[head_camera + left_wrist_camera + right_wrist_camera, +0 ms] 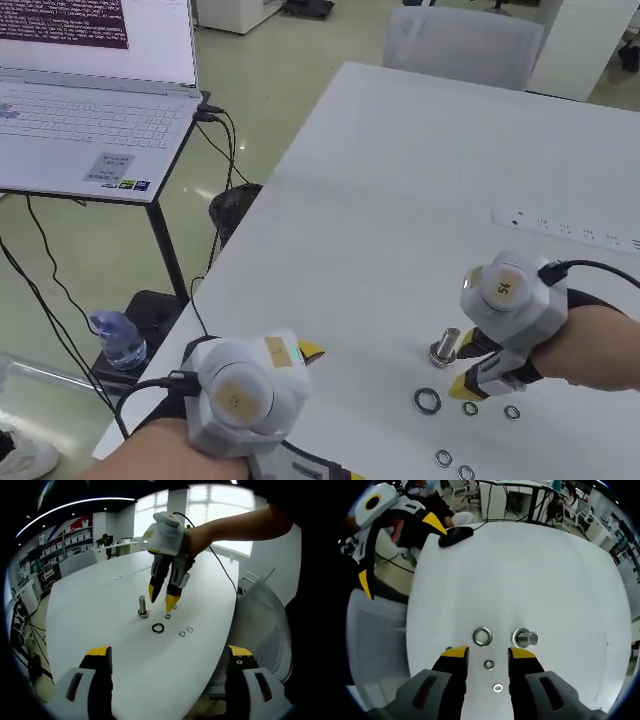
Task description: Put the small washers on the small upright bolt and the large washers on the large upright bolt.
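One upright bolt (pixel 445 347) (pixel 143 606) (pixel 525 638) stands on the white table (pixel 400 200). A large washer (pixel 427 401) (pixel 158 627) (pixel 482 636) lies flat beside it. Several small washers (pixel 470 408) (pixel 182 633) are scattered nearby. My right gripper (pixel 468 368) (pixel 162 599) (pixel 488 654) points down just by the bolt, open, with a small washer (pixel 489 665) on the table between its jaws. My left gripper (pixel 325 415) (pixel 168 652) (pixel 400 552) is open and holds nothing, near the table's left front edge.
A laptop (pixel 90 110) sits on a stand left of the table, cables hanging below. A white power strip (pixel 565 230) lies at the far right. A grey chair (pixel 460 45) stands at the far end, and a water bottle (pixel 120 340) is on the floor.
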Motion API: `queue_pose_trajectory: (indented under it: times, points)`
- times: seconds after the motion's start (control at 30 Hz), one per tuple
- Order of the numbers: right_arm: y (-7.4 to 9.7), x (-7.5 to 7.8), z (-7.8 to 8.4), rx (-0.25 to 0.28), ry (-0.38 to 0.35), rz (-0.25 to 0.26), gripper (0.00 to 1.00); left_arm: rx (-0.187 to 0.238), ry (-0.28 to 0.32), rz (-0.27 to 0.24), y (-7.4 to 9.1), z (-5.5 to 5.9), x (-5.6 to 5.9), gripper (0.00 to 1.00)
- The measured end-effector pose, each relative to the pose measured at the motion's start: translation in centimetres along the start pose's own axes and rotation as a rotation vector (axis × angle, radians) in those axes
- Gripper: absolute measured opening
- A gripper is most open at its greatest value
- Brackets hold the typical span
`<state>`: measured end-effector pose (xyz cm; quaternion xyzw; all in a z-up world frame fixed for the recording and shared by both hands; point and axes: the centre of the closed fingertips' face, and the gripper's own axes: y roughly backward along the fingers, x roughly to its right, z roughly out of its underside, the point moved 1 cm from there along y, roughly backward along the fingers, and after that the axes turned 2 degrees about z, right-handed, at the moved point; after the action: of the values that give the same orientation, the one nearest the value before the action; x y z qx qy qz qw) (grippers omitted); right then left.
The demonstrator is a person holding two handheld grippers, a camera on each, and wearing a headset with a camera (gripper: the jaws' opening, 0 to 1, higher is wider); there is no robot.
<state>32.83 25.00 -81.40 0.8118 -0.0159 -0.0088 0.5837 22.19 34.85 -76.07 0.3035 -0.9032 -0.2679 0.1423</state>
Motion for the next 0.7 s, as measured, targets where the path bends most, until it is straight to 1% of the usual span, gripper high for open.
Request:
queue_pose_trajectory:
  times: [0.13,0.23,0.33,0.47,0.53,0.67,0.7]
  points:
    - [-0.6,-0.6,-0.1,0.002,0.006,-0.006,0.34,-0.012,-0.008,0.0,-0.2,0.2,0.0,0.97]
    - [-1.1,-0.7,-0.3,0.011,0.011,0.002,0.35,-0.017,-0.008,0.002,-0.2,0.3,0.1,0.97]
    - [-1.6,-1.1,-0.4,0.021,0.008,0.002,0.35,-0.014,-0.01,0.0,-0.3,0.3,0.0,0.97]
    - [-2.7,-1.2,-0.1,0.014,0.008,0.0,0.35,0.005,0.005,0.001,-0.3,0.0,0.1,0.97]
    - [-3.2,-1.2,0.0,0.012,0.002,-0.003,0.35,0.002,0.008,0.004,-0.3,0.0,0.1,0.96]
    - [-3.9,-1.0,0.3,-0.001,0.003,0.013,0.35,-0.007,0.003,0.008,-0.3,0.3,0.1,0.95]
    - [-4.0,-0.9,0.2,0.001,0.01,0.027,0.35,-0.009,0.004,0.01,-0.3,0.3,0.1,0.94]
